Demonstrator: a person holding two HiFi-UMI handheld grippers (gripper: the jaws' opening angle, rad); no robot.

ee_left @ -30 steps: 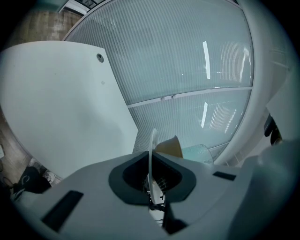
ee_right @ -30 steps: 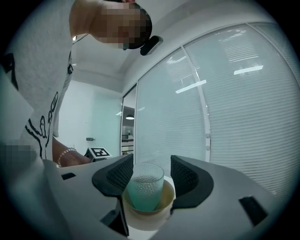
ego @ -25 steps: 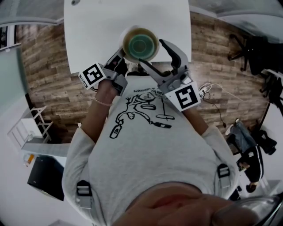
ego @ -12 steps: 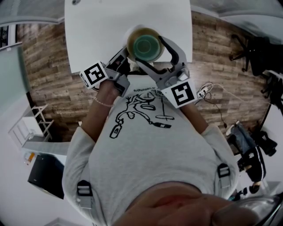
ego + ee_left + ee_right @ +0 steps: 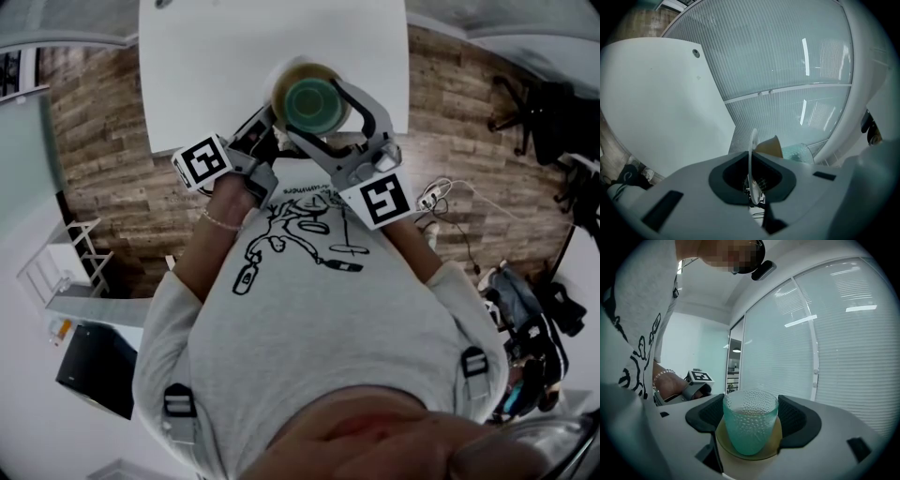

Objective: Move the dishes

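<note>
Wood-plank floor (image 5: 103, 122) and a white table (image 5: 216, 56) lie under a small stack of dishes that the person holds between both grippers, in front of the chest; in the head view it sits over the table's near edge. At the heart of the stack is a teal dimpled glass (image 5: 309, 101) (image 5: 750, 423), upright inside a tan bowl (image 5: 281, 80) (image 5: 754, 465). A thin white plate (image 5: 751, 159) shows edge-on in the left gripper view, with the bowl and the glass just behind it.

The right gripper (image 5: 319, 111) (image 5: 751, 416) has its jaws spread wide to either side of the bowl. Their dark pads press against the bowl's rim, and the glass rises between them without touching either. The left gripper (image 5: 272, 127) (image 5: 751, 176) comes in from the other side, jaws pinched tight on the rim of the plate.

Each gripper carries a marker cube, the left one (image 5: 204, 161) and the right one (image 5: 380, 202) both facing up at the head camera. A beaded bracelet (image 5: 217, 218) (image 5: 663, 376) circles the left wrist. Below the grippers is the person's grey T-shirt with a black drawing (image 5: 300, 309).

Further out, slatted blinds behind glass (image 5: 825, 348) fill the right gripper view. A ribbed glass wall (image 5: 787, 61) stands past the table in the left gripper view. An office chair (image 5: 530, 112) and a loose cable (image 5: 450, 192) are on the floor at the right.
</note>
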